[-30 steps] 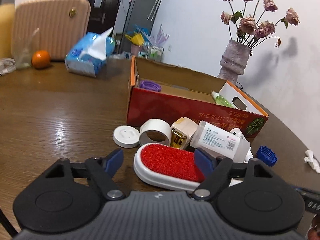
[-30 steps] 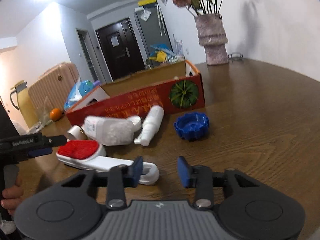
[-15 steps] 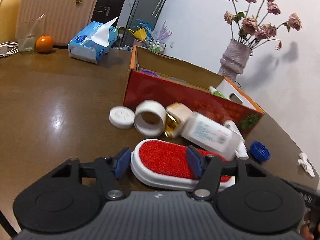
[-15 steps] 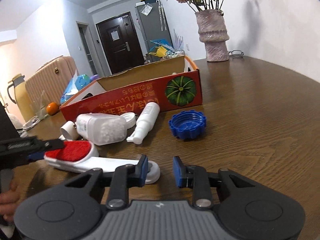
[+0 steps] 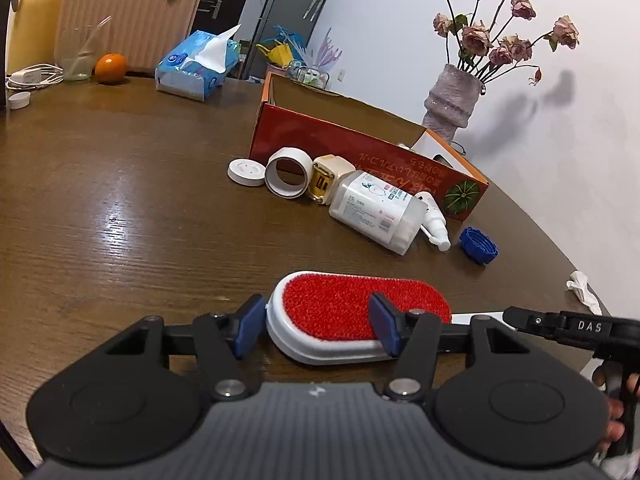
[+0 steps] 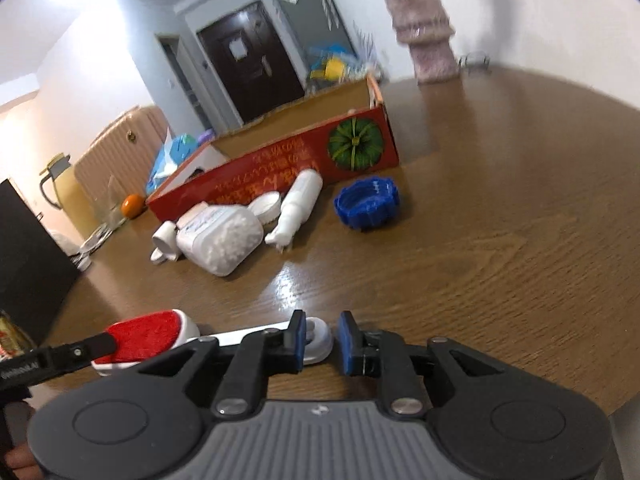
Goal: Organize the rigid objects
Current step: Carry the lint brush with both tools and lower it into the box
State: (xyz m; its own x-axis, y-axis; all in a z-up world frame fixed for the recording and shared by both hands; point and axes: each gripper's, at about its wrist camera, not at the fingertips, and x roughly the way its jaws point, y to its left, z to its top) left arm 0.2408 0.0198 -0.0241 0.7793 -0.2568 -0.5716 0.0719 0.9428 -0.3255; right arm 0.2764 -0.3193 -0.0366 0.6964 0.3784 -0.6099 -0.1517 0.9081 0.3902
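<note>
A white lint brush with a red pad [image 5: 360,312] is held off the table between both grippers. My left gripper [image 5: 316,330] is shut on its head. My right gripper [image 6: 322,342] is shut on the ring end of its white handle [image 6: 320,340]; the red head shows at the left [image 6: 144,336]. On the table by the red cardboard box [image 5: 360,156] lie a white pill bottle [image 5: 376,210], a white spray bottle [image 5: 434,226], a blue cap [image 5: 478,246], a tape roll [image 5: 286,178], a beige plug [image 5: 326,178] and a white disc [image 5: 246,170].
A vase of dried roses [image 5: 452,96] stands behind the box. A tissue pack [image 5: 196,68], an orange [image 5: 110,68], a glass [image 5: 80,56] and a beige suitcase [image 5: 128,12] are at the far left. A crumpled tissue [image 5: 582,286] lies at the right edge.
Both grippers have closed on the brush and lifted it up and back from the pile. The other objects now lie farther away.
</note>
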